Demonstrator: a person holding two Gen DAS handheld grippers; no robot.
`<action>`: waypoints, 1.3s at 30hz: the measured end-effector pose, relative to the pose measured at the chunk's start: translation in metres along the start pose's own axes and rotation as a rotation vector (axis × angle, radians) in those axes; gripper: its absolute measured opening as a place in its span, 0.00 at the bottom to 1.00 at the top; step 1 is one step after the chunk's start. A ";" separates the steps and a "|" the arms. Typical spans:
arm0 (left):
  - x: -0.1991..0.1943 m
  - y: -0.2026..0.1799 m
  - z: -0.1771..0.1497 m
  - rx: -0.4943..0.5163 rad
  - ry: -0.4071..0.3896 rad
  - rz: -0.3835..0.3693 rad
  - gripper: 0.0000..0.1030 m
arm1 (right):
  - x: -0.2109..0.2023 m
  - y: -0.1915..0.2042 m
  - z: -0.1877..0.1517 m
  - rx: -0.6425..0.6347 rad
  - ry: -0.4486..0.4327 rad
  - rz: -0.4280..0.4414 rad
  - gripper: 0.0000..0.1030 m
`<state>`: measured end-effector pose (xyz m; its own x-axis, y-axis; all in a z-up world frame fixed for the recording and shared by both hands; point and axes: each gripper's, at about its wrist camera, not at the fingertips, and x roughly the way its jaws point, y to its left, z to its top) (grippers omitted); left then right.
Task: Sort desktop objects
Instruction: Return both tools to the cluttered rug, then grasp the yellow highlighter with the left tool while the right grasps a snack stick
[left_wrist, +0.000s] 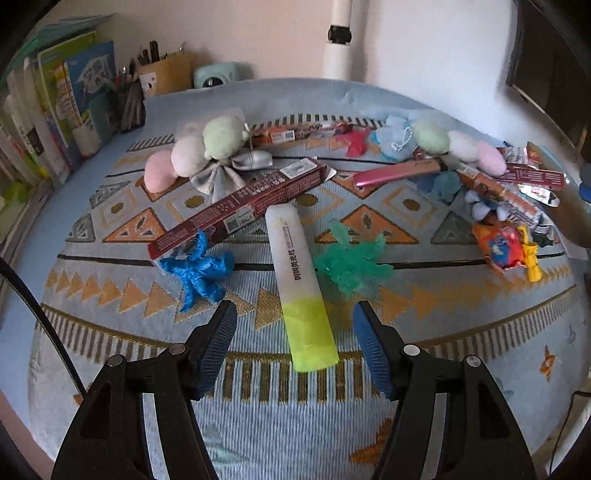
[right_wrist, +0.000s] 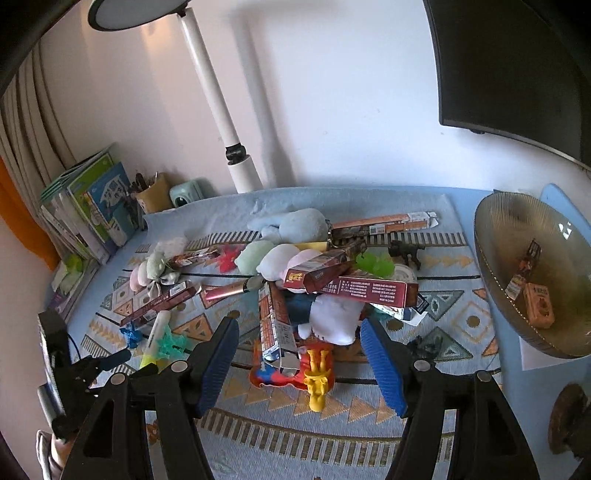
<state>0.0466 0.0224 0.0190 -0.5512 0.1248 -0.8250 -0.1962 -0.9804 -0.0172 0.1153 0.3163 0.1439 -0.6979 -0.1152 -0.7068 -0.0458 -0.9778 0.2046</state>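
Both tongs open w/ nothing held: left gripper (left_wrist: 294, 325) straddles the highlighter (left_wrist: 301, 284) lying on the mat (left_wrist: 424, 369), so drop straight & pinch mid-body; right gripper (right_wrist: 299, 347) hovers above the pile.

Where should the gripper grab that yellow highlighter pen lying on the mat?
Grab the highlighter across its yellow cap end, probably. That end lies nearest the open left hand-held gripper, between its fingers, clear of the blue toy and green toy. Come down from above, closing on its long flat sides; the far end tucks under the box.
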 end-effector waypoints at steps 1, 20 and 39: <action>0.002 0.000 0.000 0.000 0.000 -0.002 0.61 | 0.001 -0.001 0.000 0.003 0.002 0.000 0.65; -0.011 0.004 -0.015 -0.017 -0.041 -0.081 0.20 | 0.071 0.044 0.004 -0.229 0.086 -0.048 0.65; -0.008 0.010 -0.017 -0.044 -0.056 -0.096 0.20 | 0.059 0.029 -0.030 -0.182 0.217 0.256 0.20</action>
<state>0.0633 0.0090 0.0160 -0.5762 0.2250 -0.7857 -0.2145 -0.9693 -0.1203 0.0945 0.2755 0.0880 -0.5021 -0.3748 -0.7794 0.2518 -0.9255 0.2829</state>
